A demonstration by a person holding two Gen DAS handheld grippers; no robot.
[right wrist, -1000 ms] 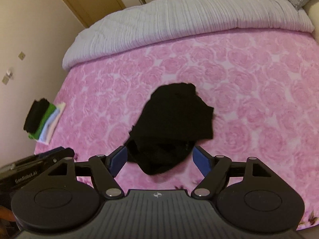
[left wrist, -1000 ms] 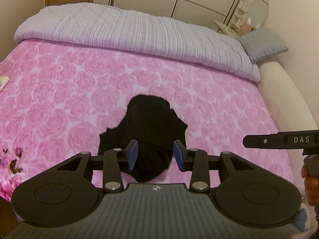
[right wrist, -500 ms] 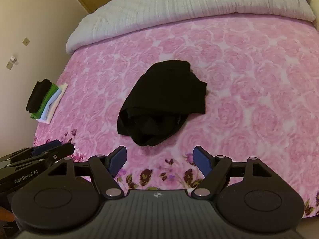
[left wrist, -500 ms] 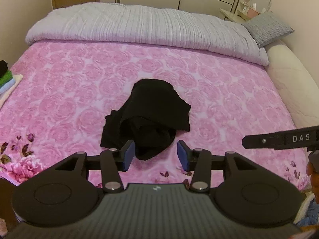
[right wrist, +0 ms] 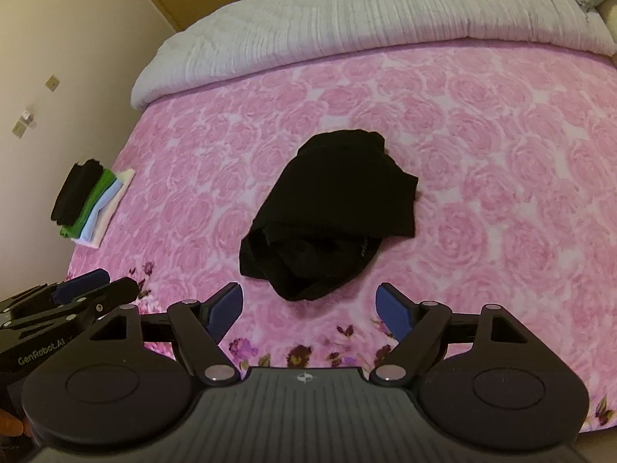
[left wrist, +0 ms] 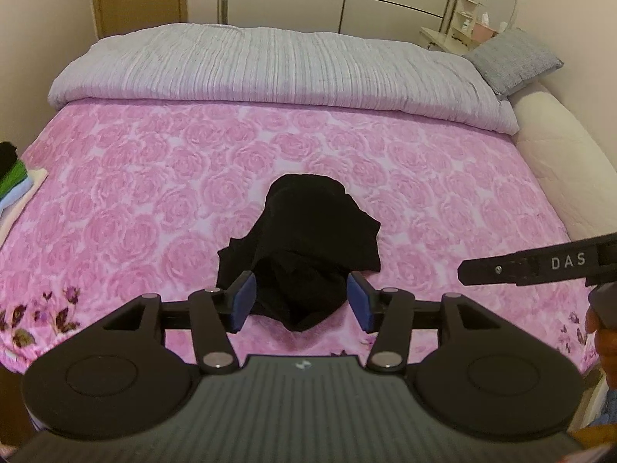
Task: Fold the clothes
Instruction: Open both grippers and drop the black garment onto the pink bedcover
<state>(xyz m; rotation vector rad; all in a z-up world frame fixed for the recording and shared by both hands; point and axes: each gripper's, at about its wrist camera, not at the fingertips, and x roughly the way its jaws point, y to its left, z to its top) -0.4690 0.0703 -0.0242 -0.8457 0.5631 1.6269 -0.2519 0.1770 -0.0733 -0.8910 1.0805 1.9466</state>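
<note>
Right wrist view: our right tongs and left tongs gape empty; crumpled black cloth garment lies ahead, so we pinch edges, not bulk.

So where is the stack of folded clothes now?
The stack of folded clothes lies at the left edge of the pink rose-patterned bedspread, left of the crumpled black garment.

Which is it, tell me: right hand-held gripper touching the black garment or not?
Apart. The right wrist view shows pink bedspread between the right hand-held gripper and the black garment.
</note>
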